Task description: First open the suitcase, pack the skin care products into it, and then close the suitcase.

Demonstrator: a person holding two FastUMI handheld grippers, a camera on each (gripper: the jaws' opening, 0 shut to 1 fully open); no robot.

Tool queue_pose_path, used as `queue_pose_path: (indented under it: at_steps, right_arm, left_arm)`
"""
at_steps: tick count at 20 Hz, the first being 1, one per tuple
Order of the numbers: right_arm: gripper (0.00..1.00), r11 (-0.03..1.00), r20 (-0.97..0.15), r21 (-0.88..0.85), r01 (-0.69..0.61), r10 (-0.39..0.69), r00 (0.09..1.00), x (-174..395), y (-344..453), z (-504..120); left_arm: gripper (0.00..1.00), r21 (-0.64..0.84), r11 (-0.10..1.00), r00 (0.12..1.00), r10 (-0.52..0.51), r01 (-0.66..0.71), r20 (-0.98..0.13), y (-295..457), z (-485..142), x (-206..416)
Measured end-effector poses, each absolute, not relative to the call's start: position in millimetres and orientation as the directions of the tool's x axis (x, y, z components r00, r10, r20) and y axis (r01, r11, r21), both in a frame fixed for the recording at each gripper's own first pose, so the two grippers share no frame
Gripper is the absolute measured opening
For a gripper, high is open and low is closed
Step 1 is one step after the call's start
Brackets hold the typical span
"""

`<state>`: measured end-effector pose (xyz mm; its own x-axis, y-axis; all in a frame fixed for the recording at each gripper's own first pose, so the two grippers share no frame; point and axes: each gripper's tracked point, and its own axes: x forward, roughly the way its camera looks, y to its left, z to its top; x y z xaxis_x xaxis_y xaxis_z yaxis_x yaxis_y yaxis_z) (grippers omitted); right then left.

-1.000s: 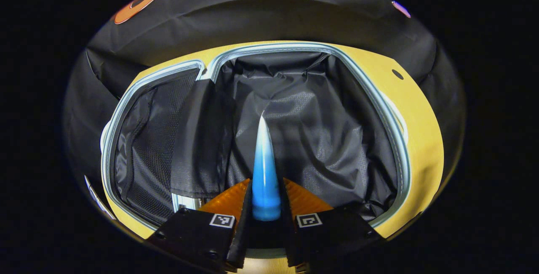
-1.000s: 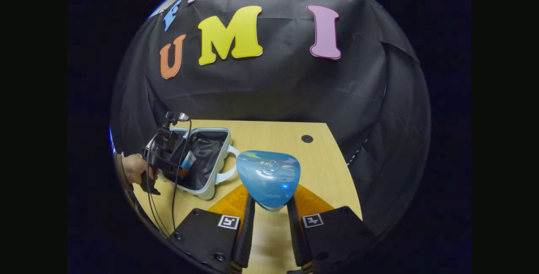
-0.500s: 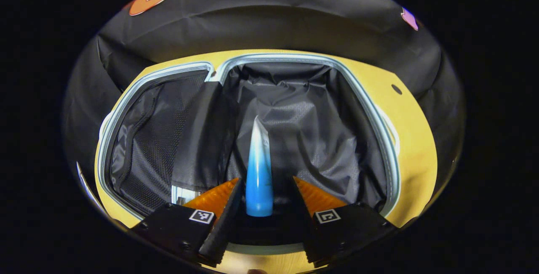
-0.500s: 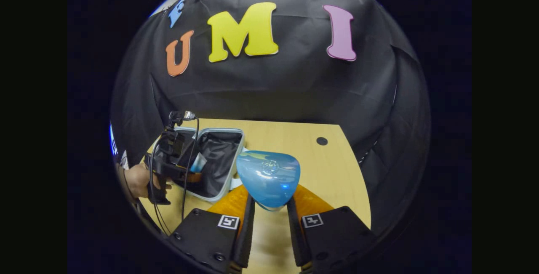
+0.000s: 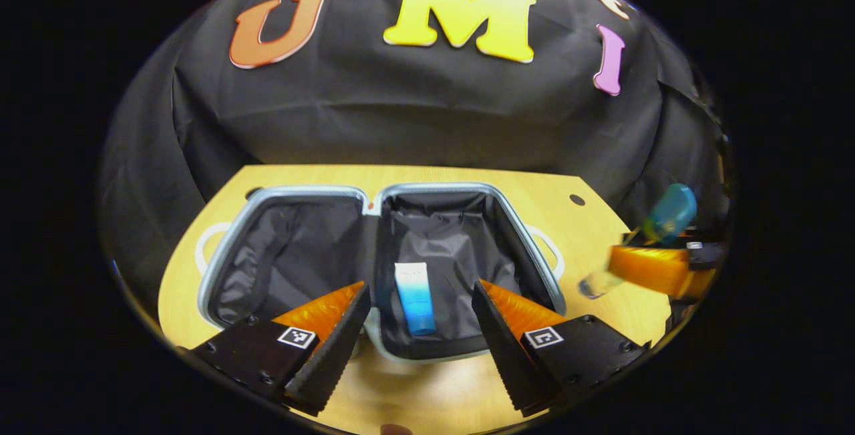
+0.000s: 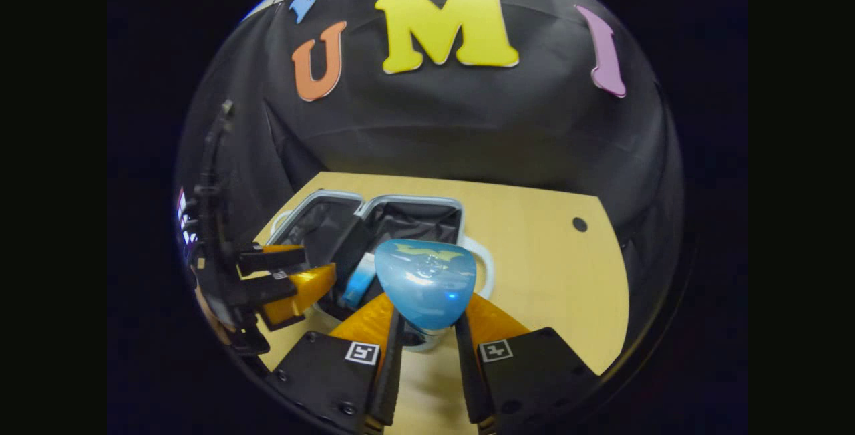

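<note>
Holding a blue bottle (image 6: 425, 281), the right tool (image 6: 423, 328) hovers near the open suitcase (image 6: 461, 211) ahead; the left tool (image 5: 419, 328) gapes wide.

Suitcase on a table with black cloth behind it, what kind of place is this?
Probably a recording booth, not a home: black cloth wall, a bare wooden table, and an open suitcase with a blue tube inside.

Open suitcase (image 5: 541, 268), blue tube (image 5: 414, 298) inside (flat)
</note>
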<state>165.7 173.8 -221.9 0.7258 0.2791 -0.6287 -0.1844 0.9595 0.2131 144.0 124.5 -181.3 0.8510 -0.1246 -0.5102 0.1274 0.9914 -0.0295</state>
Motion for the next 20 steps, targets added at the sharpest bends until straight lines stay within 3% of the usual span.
queue_pose_path:
  at_steps: [10, 14, 20]
  right_arm:
    - [0.37, 0.971, -0.781, 0.192, -0.141, 0.238, 0.578, 192, 246, -299]
    - [0.37, 0.977, -0.832, 0.177, -0.119, 0.214, 0.513, 191, 255, -321]
    - [0.37, 0.981, -0.835, 0.184, -0.066, 0.191, 0.516, 224, 262, -328]
  left_arm:
    - [0.97, -0.001, 0.97, 0.892, -0.226, 0.245, -0.392, 179, -160, 92]
    - [0.97, -0.025, 0.973, 0.892, -0.22, 0.228, -0.396, 195, -167, 87]
    - [0.98, -0.055, 0.987, 0.904, -0.158, 0.148, -0.397, 236, -175, 91]
